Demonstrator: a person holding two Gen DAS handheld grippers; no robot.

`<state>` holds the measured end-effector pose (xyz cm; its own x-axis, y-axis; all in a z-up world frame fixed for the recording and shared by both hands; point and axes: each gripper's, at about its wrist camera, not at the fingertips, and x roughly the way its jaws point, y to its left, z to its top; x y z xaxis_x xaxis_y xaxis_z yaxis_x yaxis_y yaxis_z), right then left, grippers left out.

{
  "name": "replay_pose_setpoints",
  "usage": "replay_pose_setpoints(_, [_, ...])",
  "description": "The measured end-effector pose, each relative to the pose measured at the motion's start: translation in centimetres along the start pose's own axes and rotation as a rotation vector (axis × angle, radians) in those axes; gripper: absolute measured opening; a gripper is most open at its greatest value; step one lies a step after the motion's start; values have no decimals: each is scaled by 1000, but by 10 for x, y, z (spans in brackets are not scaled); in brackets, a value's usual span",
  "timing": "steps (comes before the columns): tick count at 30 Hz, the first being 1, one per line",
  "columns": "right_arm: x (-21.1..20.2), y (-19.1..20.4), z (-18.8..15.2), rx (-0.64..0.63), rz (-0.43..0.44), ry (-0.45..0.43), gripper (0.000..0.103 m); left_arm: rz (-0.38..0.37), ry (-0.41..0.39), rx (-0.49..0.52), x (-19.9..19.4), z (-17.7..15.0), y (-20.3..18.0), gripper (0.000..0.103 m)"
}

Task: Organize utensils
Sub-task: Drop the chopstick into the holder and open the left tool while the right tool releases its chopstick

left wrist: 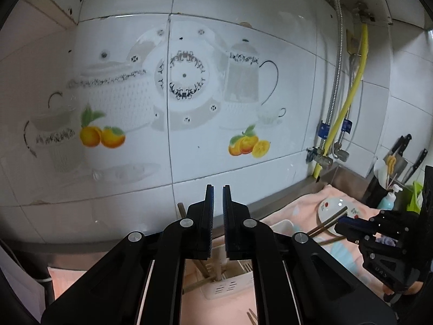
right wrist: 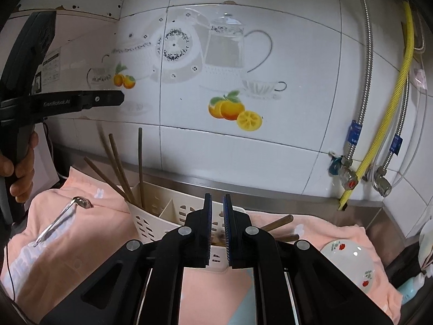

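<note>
Both grippers' jaws near-closed, empty — utensil holder [right wrist: 162,216] just beyond right gripper [right wrist: 217,227].

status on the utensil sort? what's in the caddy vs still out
Done: several chopsticks stand in the white caddy. In hand: nothing visible; the left tool and right tool are both shut, apparently empty. Left: a metal spoon on the pink cloth, and chopsticks by the floral bowl.

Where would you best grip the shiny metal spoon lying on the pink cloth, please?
Probably mid-handle on the shiny metal spoon, coming from above with jaws across it: it lies flat on the pink cloth, slim handle clear, bowl toward the white slotted holder.
</note>
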<state>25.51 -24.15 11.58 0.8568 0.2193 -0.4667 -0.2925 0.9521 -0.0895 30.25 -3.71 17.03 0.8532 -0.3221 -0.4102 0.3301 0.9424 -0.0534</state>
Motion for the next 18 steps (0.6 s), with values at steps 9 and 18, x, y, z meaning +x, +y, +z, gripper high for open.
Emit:
replay_pose_setpoints(9, [-29, 4, -7, 2, 15, -36, 27, 11, -10, 16, -24, -12, -7, 37])
replay_pose_setpoints(18, [-55, 28, -50, 6, 83, 0, 41, 32, 0, -11, -62, -55, -10, 71])
